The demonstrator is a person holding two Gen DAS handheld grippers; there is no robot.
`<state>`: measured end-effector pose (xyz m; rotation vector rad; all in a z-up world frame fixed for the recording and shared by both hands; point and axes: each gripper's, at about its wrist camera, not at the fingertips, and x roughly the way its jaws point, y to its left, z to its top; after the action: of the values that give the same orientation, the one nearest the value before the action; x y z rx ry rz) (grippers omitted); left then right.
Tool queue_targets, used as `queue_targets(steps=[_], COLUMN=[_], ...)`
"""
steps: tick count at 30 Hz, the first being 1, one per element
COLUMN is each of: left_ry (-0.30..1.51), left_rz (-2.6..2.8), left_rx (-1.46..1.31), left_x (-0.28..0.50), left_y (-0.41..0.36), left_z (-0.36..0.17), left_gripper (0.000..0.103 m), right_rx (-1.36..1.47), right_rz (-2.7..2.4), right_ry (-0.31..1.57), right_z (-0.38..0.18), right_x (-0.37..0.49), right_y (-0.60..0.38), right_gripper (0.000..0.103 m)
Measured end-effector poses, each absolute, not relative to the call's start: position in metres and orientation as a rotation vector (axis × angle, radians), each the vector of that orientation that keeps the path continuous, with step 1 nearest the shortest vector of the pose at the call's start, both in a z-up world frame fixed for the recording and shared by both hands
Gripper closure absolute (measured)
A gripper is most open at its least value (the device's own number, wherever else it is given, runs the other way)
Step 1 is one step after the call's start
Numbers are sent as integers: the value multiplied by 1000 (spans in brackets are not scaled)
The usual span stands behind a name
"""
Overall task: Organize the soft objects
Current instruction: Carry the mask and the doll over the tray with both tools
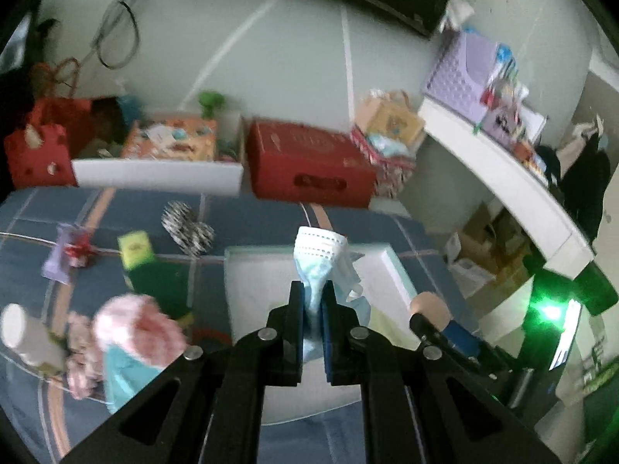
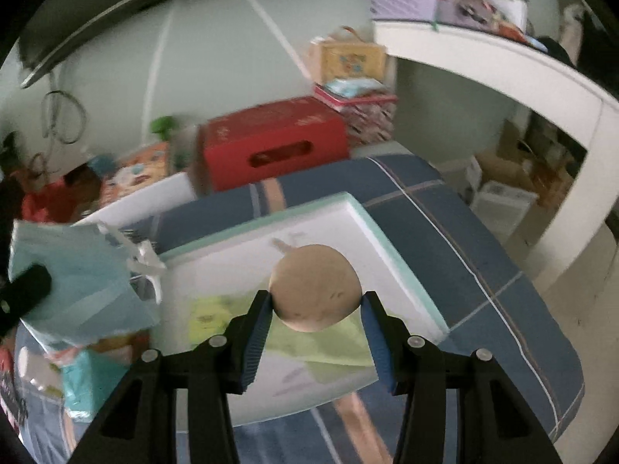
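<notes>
Left wrist view: left gripper [image 1: 312, 301] clamped on a stack of blue face masks [image 1: 321, 259], held upright at frame center, long axis running up-frame away from the jaws. The white tray [image 1: 390, 266] lies directly behind and below the masks on the blue plaid bed [image 1: 46, 208]. The right gripper's tip with the tan ball [image 1: 429, 305] shows lower right, just beside the masks. Pink-and-teal plush [image 1: 131, 332] and other soft items lie lower left on the bed.

Right wrist view: right gripper [image 2: 315, 313] closed on the tan foam ball [image 2: 315, 288] at center, hovering over the tray [image 2: 359, 212], which holds a yellow-green cloth [image 2: 309, 344]. Masks [image 2: 77, 282] sit at left edge.

Judgement: both loads hang over the tray; the ball looks more centered over it, so a straight drop should suit either hand.
</notes>
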<state>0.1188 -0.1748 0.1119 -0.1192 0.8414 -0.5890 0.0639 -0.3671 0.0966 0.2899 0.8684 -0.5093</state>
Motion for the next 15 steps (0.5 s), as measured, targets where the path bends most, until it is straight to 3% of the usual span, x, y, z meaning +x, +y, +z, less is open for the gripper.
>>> queue_targets(steps=[15], left_ry=[968], left_rz=[-643], left_rx=[-109], left_x=[161], left_y=[-231], left_z=[21], left_gripper=[95], right_rx=[316], right_rz=[-629], right_ry=[979], right_z=[30], right_x=[79], right_y=[-401], right_gripper=[52])
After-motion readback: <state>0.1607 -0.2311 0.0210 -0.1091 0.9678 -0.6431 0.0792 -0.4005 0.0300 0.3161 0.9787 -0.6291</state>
